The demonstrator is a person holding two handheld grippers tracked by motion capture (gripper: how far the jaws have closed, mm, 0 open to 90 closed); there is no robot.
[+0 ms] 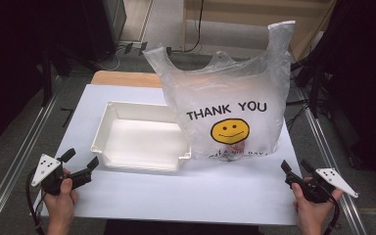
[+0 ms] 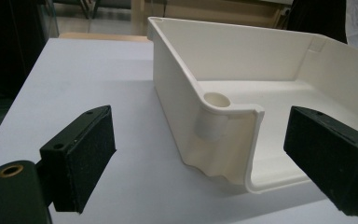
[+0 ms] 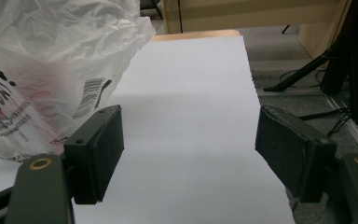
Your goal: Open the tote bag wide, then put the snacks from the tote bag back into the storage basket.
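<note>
**Bag and tray being waited on, both grippers wide open**

While nothing is being held, the plastic bag [image 1: 230, 103] is standing upright on the right half of the white worktop [image 1: 191, 196], its near left side touching the right wall of the white tray [image 1: 142, 134], which is lying at the middle left. The bag is being judged as thin, soft and slippery; something reddish is showing faintly through its lower part, so a little weight is being expected there. Its film would be crumpling under any squeeze, and the two handle loops at the top are being judged the surest places to be pinched. The tray is being judged stiff and light, with its rolled rim as the natural hold.

The left gripper [image 1: 81, 161] is being held at the near left, its jaws spread wide apart, empty, pointed at the tray's near corner without touching it. The right gripper [image 1: 296, 169] is being held at the near right, jaws equally wide apart, empty, just beside the bag's near right foot and clear of it.
</note>
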